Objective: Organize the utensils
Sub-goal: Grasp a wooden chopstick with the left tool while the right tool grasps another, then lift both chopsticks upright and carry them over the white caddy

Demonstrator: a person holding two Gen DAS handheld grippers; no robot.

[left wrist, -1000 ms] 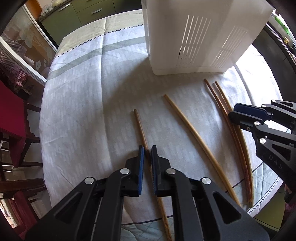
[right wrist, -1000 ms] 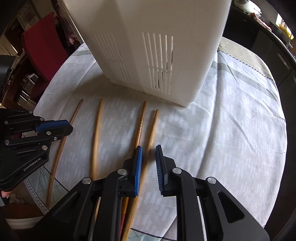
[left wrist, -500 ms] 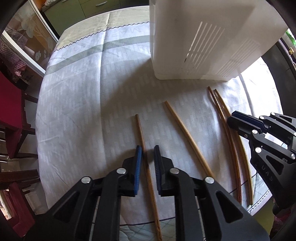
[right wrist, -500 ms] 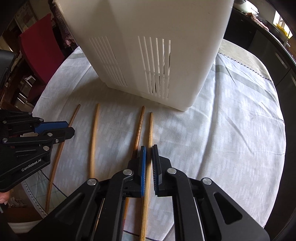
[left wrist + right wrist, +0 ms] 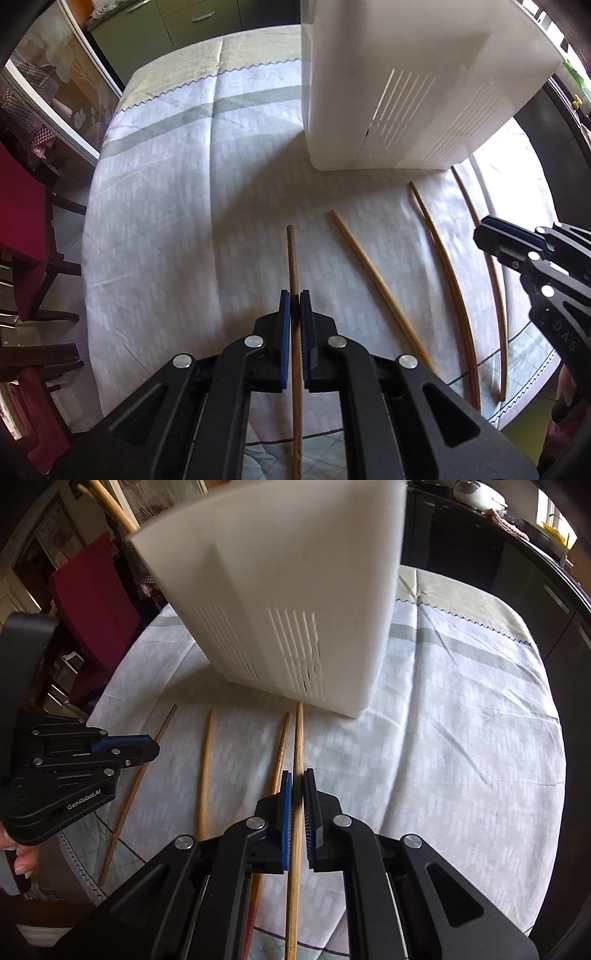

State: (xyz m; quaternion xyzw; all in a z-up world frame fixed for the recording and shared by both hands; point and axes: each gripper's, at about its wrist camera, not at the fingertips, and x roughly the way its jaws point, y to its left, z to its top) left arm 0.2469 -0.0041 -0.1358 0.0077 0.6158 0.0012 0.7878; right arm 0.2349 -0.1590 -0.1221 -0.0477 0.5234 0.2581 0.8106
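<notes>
Several wooden chopsticks lie side by side on the clothed table in front of a white slotted utensil holder (image 5: 399,85). My left gripper (image 5: 294,295) is shut on the leftmost brown chopstick (image 5: 293,258), which runs between its blue pads. My right gripper (image 5: 297,775) is shut on the rightmost light chopstick (image 5: 298,738); its tip nears the holder (image 5: 288,602). A darker ridged chopstick (image 5: 280,749) lies just left of it. A pale chopstick (image 5: 373,273) lies in the middle. The right gripper also shows in the left wrist view (image 5: 491,236), and the left gripper in the right wrist view (image 5: 147,749).
The round table has a white patterned cloth (image 5: 166,221) whose edge falls away close behind both grippers. Red chairs (image 5: 18,206) stand at the left. Dark cabinets (image 5: 498,565) run behind the table. A glass-fronted cabinet (image 5: 48,85) stands at the far left.
Both grippers have closed onto their chopsticks. The left one moved right and lined up over the leftmost chopstick. The right chopstick now points straight ahead toward the holder.
</notes>
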